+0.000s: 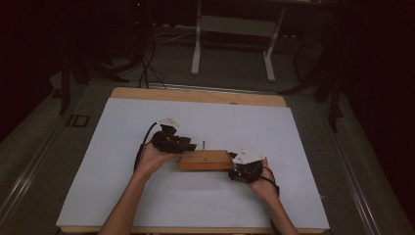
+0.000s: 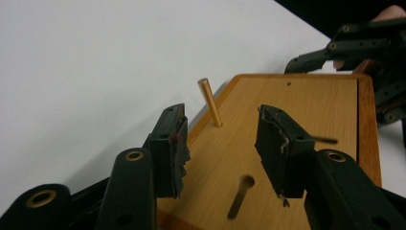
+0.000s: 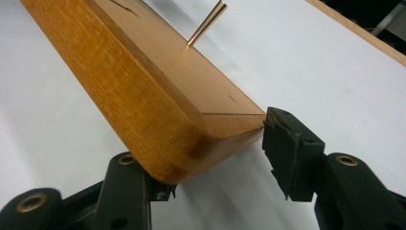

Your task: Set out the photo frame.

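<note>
A wooden block (image 1: 204, 160) lies in the middle of the white sheet, with a thin brass peg (image 1: 203, 146) standing upright near its far edge. My left gripper (image 1: 171, 140) is at the block's left end. In the left gripper view it (image 2: 220, 143) stands open above the block's top (image 2: 306, 105), with the peg (image 2: 209, 101) just beyond the jaws and a slot hole (image 2: 241, 195) below them. My right gripper (image 1: 244, 166) is at the block's right end. It (image 3: 215, 158) is open, its fingertips straddling the corners of the block's end (image 3: 158, 124).
The white sheet (image 1: 147, 196) covers most of the wooden table (image 1: 195, 94). Beyond the table stand a white desk frame (image 1: 235, 29) and dark stands on the floor. Bare sheet lies on every side of the block.
</note>
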The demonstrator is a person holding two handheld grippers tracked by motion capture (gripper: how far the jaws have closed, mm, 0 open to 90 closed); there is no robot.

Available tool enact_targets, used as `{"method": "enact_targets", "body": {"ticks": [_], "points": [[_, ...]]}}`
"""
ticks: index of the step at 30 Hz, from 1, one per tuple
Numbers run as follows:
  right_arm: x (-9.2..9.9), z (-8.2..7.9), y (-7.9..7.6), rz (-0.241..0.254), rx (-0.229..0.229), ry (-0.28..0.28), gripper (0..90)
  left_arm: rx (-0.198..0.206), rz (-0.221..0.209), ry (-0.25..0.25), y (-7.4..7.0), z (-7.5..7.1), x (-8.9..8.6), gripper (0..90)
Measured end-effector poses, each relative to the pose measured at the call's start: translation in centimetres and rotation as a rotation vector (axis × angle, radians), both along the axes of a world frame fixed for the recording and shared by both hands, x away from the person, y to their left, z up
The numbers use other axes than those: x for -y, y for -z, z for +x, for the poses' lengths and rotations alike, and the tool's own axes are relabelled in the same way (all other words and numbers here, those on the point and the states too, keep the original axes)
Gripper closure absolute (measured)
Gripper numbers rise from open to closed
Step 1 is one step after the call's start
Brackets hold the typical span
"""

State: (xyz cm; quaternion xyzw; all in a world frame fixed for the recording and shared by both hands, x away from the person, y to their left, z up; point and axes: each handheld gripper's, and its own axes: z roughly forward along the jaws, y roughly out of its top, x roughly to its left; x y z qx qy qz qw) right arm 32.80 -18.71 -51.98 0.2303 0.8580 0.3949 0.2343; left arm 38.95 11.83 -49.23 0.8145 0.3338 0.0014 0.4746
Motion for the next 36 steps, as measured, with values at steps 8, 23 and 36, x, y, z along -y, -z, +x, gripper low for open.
{"method": "enact_targets", "body": {"ticks": [8, 23, 36], "points": [[0.0, 0.0, 0.0, 0.002, -0.006, 0.003, 48.4, 0.035, 0.013, -0.018, 0.0, -1.1, -0.9, 53.0], [0.0, 0.0, -0.1, -0.002, -0.008, 0.009, 49.0, 0.094, 0.012, -0.07, 0.5, -3.5, -4.1, 51.5], [-0.1, 0.1, -0.3, 0.0, -0.014, 0.018, 49.8, 0.101, 0.065, -0.098, 1.8, -5.2, -5.7, 51.0]]}}
